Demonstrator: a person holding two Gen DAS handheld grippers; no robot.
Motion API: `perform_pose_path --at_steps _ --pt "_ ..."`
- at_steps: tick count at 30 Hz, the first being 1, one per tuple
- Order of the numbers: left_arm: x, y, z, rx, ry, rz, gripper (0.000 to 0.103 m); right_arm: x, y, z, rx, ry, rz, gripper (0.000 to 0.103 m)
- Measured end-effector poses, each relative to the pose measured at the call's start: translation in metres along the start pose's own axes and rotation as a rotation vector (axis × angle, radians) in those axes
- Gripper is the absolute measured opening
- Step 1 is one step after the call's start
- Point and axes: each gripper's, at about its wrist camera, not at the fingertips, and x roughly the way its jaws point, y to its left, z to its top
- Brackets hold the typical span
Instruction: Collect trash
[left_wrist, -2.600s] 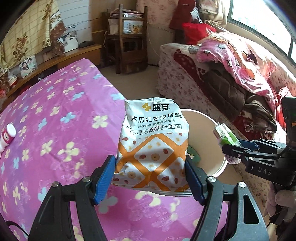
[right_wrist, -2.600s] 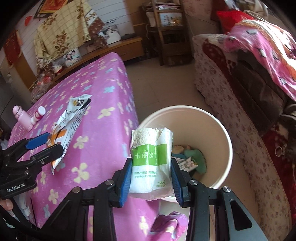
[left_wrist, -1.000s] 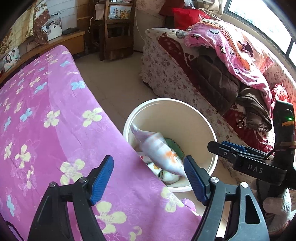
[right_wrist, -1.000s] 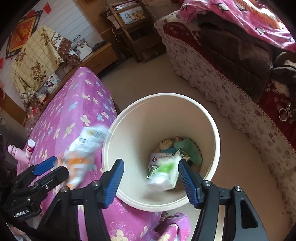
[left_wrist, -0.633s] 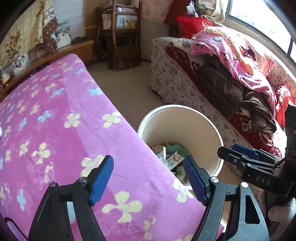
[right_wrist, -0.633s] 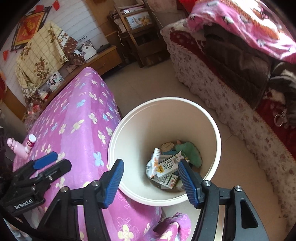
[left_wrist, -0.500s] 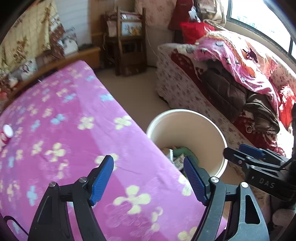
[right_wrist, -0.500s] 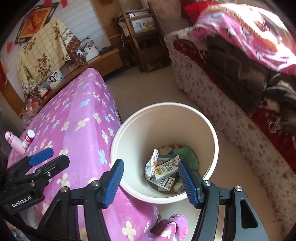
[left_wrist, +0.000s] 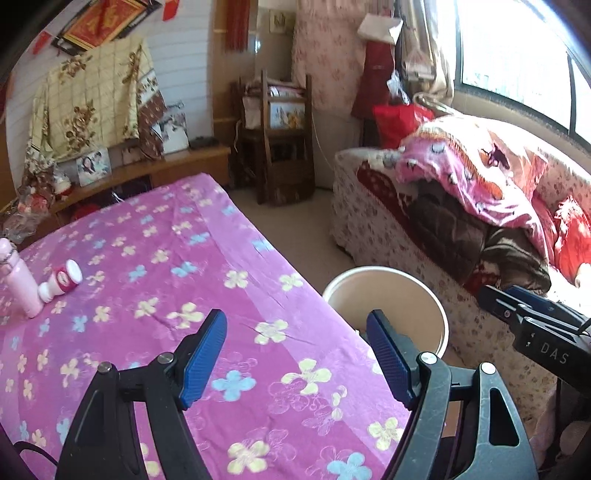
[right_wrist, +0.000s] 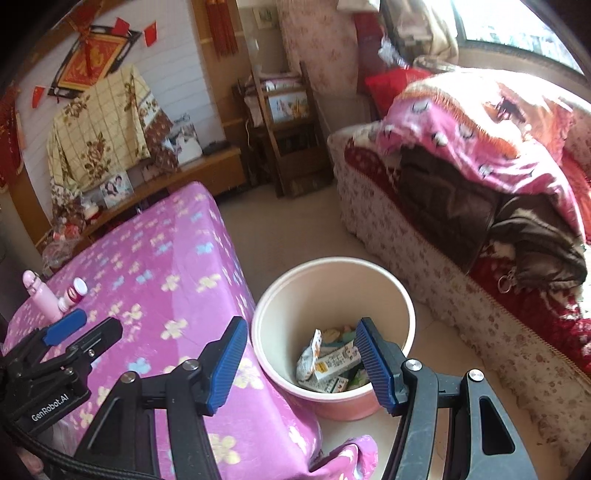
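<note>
Both the left gripper (left_wrist: 295, 354) and right gripper (right_wrist: 299, 360) hung with fingers wide and empty, having just let go their wrappers (right_wrist: 327, 363), which now lay in the bin (right_wrist: 332, 273) beyond the purple-clothed surface (left_wrist: 155, 266), this round seemingly done.

My left gripper (left_wrist: 295, 354) and right gripper (right_wrist: 299, 358) both hang level, jaws spread wide, gripping nothing.

Smooth plastic bin (right_wrist: 280, 295), fleecy tablecloth (left_wrist: 155, 258)
</note>
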Motion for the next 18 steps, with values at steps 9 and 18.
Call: perform_pose_path --at_steps 9,18 --pt "-0.047 0.009 -0.003 -0.004 -0.11 0.021 0.078 -0.06 0.027 -0.003 -0.053 -0.165 -0.061 0.07" --pt "-0.078 0.011 -0.008 0.007 -0.187 0.032 0.078 -0.091 0.04 -0.005 -0.04 -0.222 -0.032 0.072"
